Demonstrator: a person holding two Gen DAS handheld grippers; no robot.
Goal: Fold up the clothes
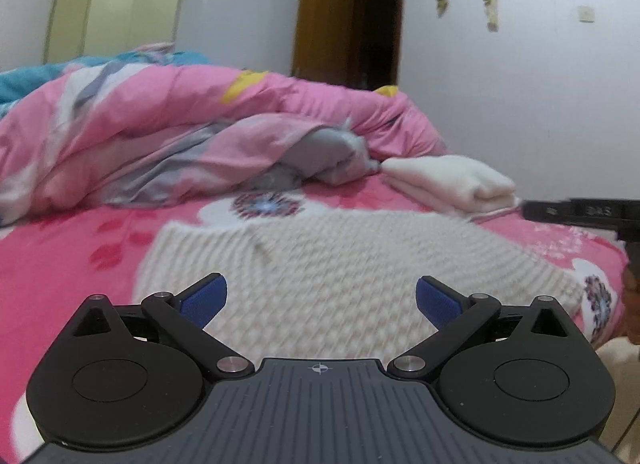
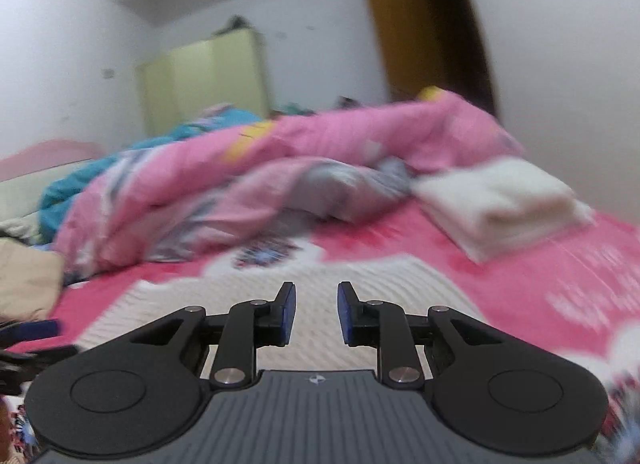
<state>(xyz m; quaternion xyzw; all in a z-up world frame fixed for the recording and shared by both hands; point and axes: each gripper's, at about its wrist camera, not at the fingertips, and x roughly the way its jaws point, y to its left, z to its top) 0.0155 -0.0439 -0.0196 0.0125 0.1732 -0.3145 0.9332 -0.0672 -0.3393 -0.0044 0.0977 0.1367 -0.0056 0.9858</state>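
one white garment [image 1: 452,180] sits folded on the bed [image 1: 80,240], your cream knit sweater [image 1: 340,256] lies unfolded; left gripper [image 1: 321,296] wide open, right gripper [image 2: 316,312] narrowly parted, both empty.

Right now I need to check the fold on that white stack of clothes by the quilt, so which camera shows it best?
The left wrist view: the folded white stack is fairly sharp, layers visible beside the pink quilt. The right wrist view shows it larger but motion-blurred.
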